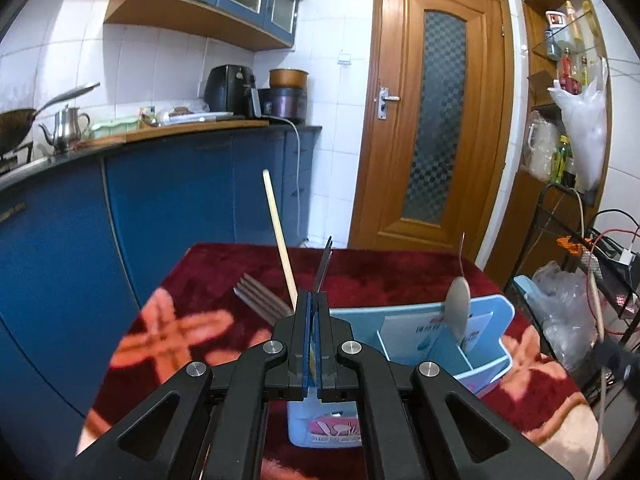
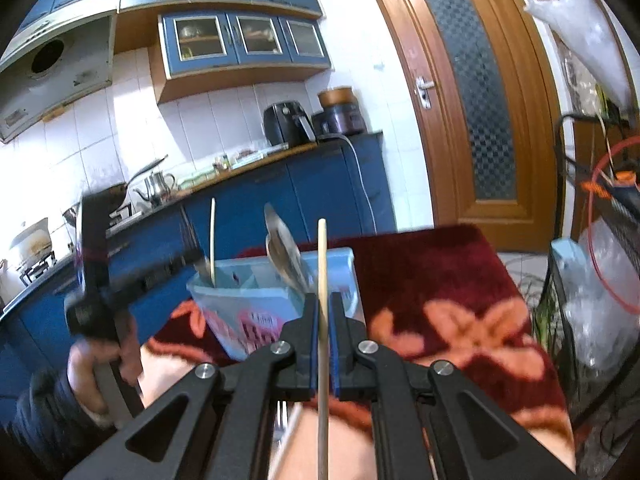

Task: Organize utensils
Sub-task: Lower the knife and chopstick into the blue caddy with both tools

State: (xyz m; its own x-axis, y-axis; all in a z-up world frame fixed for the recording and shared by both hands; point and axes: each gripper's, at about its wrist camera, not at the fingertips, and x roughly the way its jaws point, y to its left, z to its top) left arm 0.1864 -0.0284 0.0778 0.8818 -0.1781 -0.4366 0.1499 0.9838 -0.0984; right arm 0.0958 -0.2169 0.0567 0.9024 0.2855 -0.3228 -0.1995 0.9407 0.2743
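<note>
Blue kitchen cabinets (image 1: 168,184) line the left wall, with a brown wooden door (image 1: 432,112) further right. Below them stands the surface, covered by a dark red plush cloth with orange flower patterns (image 2: 432,280). At far left, the left hand (image 2: 100,364) carries the left gripper (image 1: 313,312); its jaws are pressed together on a thin flat metal utensil handle (image 1: 323,268). Just left of that gripper, a metal fork (image 1: 260,298) and a pale wooden chopstick (image 1: 280,240) rise at a slant. Further right, a light blue plastic compartmented utensil holder (image 1: 492,320) rests on the cloth, with a metal spoon (image 1: 458,312) standing in it. The right gripper (image 2: 325,320) is clamped on a second pale wooden chopstick (image 2: 322,264), held upright just in front of the holder.
</note>
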